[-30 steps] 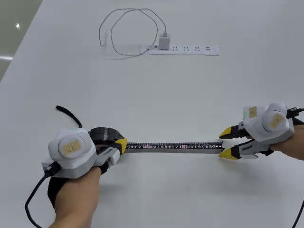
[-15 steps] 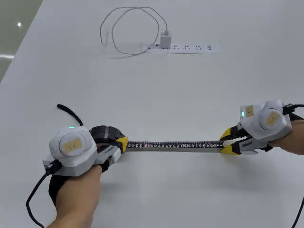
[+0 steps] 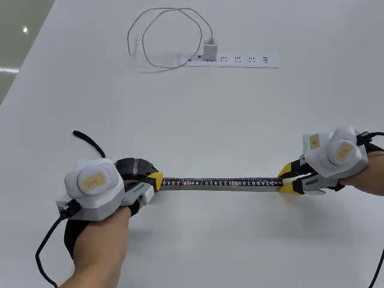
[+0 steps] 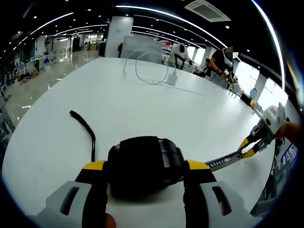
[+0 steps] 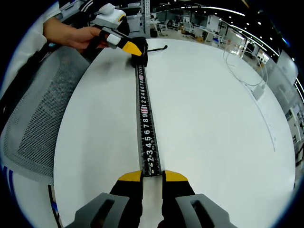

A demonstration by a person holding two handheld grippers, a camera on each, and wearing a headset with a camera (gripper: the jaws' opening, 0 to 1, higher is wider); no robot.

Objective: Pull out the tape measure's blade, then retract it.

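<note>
A thin black strap (image 3: 89, 143) curls across the white tabletop (image 3: 240, 126) at the far left, its near end hidden behind the left gripper (image 4: 146, 167). That gripper's yellow-tipped jaws stand wide apart and press against both sides of the black rounded tape measure case (image 3: 135, 170), which sits on the table squeezed between them. From the case's right side the dark blade with white numerals (image 3: 219, 182) runs out straight and level, close over the table, printed face up. Well beyond it, towards the table's far edge, a looped white cable (image 3: 162, 33) leads to a white charger plug (image 3: 209, 51) seated in a long white power strip (image 3: 240, 60). At the blade's free end, where the lowest numbers are printed, the right gripper (image 3: 288, 179) has its yellow-tipped jaws drawn nearly together, pinching the blade's tip between them. In the right gripper view the tip disappears into the narrow gap between the two jaws.
</note>
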